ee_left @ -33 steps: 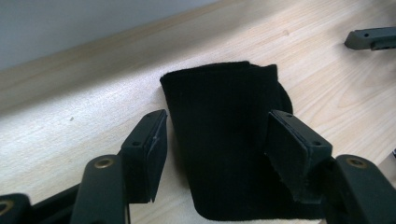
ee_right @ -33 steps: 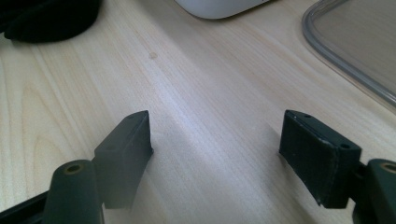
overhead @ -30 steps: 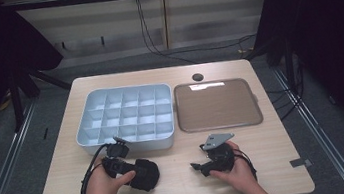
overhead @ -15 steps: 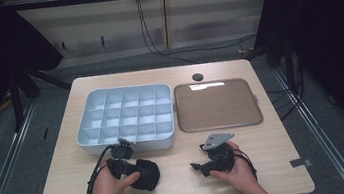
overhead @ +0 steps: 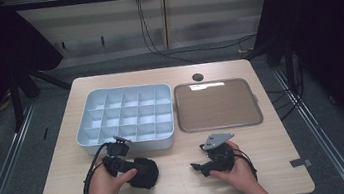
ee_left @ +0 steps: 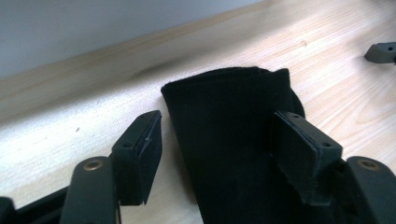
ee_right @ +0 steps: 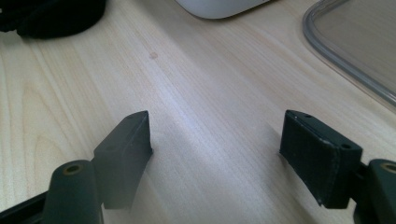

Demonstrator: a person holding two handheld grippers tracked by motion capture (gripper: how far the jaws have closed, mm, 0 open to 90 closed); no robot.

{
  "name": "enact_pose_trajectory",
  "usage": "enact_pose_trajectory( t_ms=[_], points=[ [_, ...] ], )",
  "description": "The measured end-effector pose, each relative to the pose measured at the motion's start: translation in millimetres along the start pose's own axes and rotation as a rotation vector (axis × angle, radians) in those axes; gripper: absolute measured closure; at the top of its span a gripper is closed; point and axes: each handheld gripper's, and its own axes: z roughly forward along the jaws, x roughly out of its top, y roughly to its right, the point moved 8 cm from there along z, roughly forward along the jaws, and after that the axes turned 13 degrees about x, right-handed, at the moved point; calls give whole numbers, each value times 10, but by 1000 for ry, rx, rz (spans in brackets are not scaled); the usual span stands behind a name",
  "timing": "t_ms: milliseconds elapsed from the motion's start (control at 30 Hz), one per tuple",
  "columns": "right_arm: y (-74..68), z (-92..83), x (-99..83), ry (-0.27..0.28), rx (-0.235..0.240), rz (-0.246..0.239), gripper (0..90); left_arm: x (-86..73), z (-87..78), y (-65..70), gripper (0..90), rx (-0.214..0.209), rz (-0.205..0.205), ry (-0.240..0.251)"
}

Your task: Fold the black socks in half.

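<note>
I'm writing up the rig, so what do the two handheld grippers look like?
Both are black. The left gripper trails a looped black cable. The right gripper carries a grey three-cornered plate on top. Each has two flat, blocky black jaws on arms with brass-coloured rivets. No sleeves show on the forearms.

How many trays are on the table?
2. The white divided tray sits on the table's left half, and the flat brown tray lies right beside it; nothing seems to hide another.
</note>
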Motion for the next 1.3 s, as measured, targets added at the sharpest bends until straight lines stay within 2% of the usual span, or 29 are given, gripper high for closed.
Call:
enact_pose_trajectory(
  t_ms=[100, 233, 533, 633, 700, 800, 1000, 1133, 1300],
  points=[
    [-2, 0, -1, -1, 0, 0, 242, -52, -19, 7, 323, -9, -33, 19],
    [-2, 1, -1, -1, 0, 0, 242, -117, 24, 35, 318, -20, -34, 7],
    [-2, 0, -1, -1, 1, 1, 242, -107, 143, 58, 342, -37, -60, -40],
    [0, 0, 0, 0, 0, 0, 242, -83, 158, 106, 395, -41, -32, -48],
    [-2, 0, -1, -1, 1, 0, 242, -67, 168, 136, 425, -28, -9, -54],
    [-1, 1, -1, -1, 0, 0, 241, -50, 173, 176, 477, -37, 0, -64],
    [-3, 1, -2, -2, 1, 0, 241, -46, 122, 242, 656, -44, 35, -90],
    [-3, 2, 0, -2, 2, -5, 236, -50, 109, 257, 687, -66, 38, -105],
    [1, 5, -3, -7, -5, 2, 202, -50, 77, 258, 695, -67, 54, -113]
  ],
)
